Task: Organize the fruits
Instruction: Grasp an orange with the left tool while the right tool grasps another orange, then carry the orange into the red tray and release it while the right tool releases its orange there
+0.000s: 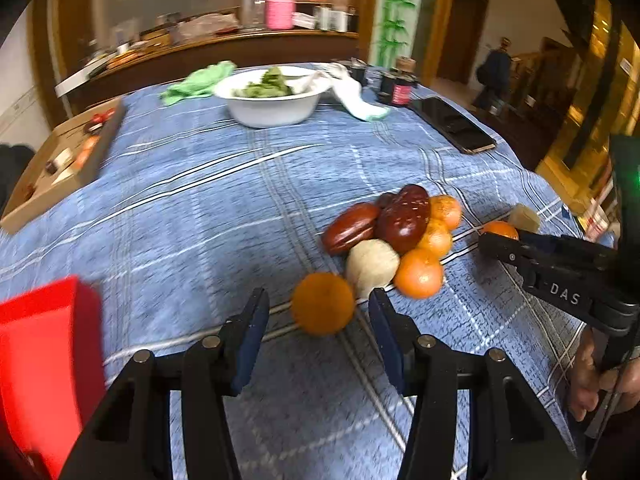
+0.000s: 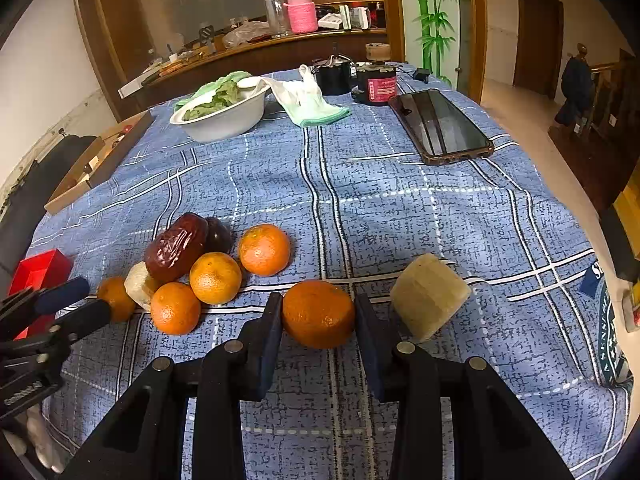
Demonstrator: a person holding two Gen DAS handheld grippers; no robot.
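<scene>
While a blue plaid cloth (image 2: 400, 208) covers the desk, six oranges lie on it: four in a cluster (image 2: 215, 278) with dark red-brown fruits (image 2: 176, 248) and a pale peeled one (image 2: 138, 284), though how many dark ones I cannot tell. A second pale chunk (image 2: 430, 296) sits alone at the right. A white bowl (image 2: 228, 118) holds green leaves; a red box (image 1: 44, 360) stands at the left edge, its contents hidden. The right gripper (image 2: 318, 320) has its jaws closed on one orange (image 2: 318, 314), pads touching both sides, on the cloth. The left gripper (image 1: 320, 320) has its jaws part open around another orange (image 1: 322, 303), clear gaps on both sides, nothing gripped.
</scene>
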